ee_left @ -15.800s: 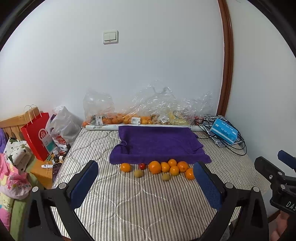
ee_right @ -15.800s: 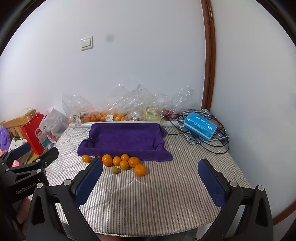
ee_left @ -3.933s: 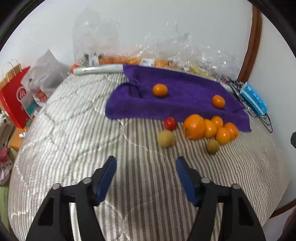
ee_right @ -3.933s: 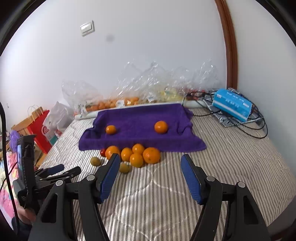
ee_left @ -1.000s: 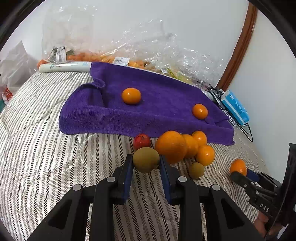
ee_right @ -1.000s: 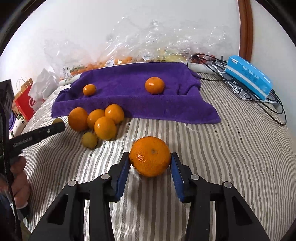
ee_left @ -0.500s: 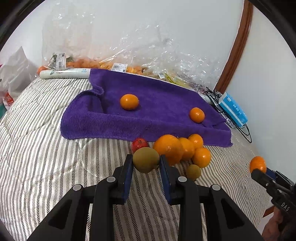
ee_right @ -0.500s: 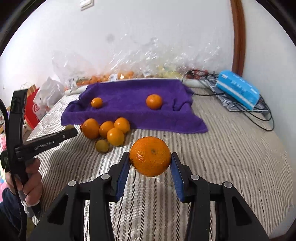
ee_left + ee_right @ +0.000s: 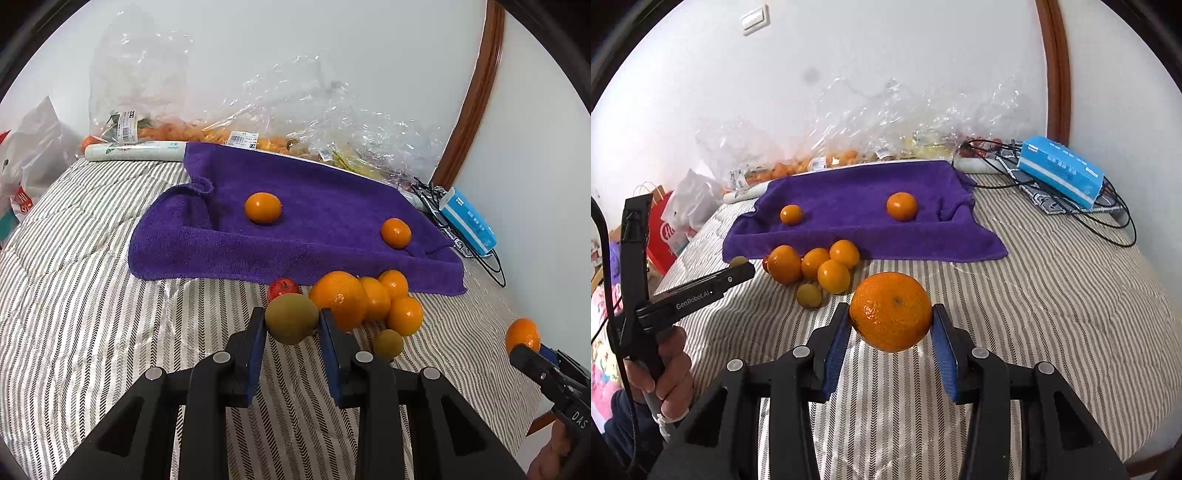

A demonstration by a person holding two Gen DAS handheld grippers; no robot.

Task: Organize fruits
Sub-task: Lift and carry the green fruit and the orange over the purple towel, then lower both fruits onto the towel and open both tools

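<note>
- Two grippers, each holding one fruit above the striped bedspread (image 9: 92,314).
- Left gripper (image 9: 291,326): blue pads pinch a green-brown fruit (image 9: 291,318) from both sides; the fruit sits at the pad tips, clear of the cloth below.
- Right gripper (image 9: 890,325): pads pressed against a large mandarin (image 9: 890,311), one on each side; stem dimple faces the camera. In the left wrist view the same gripper shows at the far right edge, mandarin at its tip.
- Purple towel (image 9: 295,236) lies spread at the far side of the bed, left corner folded over.
- On the towel: one small orange (image 9: 263,207) towards the left, another orange (image 9: 396,232) towards the right, well apart.
- Just in front of the towel's near edge: cluster of four oranges (image 9: 341,299) touching one another, a small red fruit (image 9: 282,288) at their left, a small green fruit (image 9: 388,344) on their near side.
- Clear plastic bags (image 9: 295,122) of produce along the far wall.
- Blue box (image 9: 1060,170) on a tangle of black cables, far right.
- Red paper bag (image 9: 663,229) beyond the left edge of the bed.
</note>
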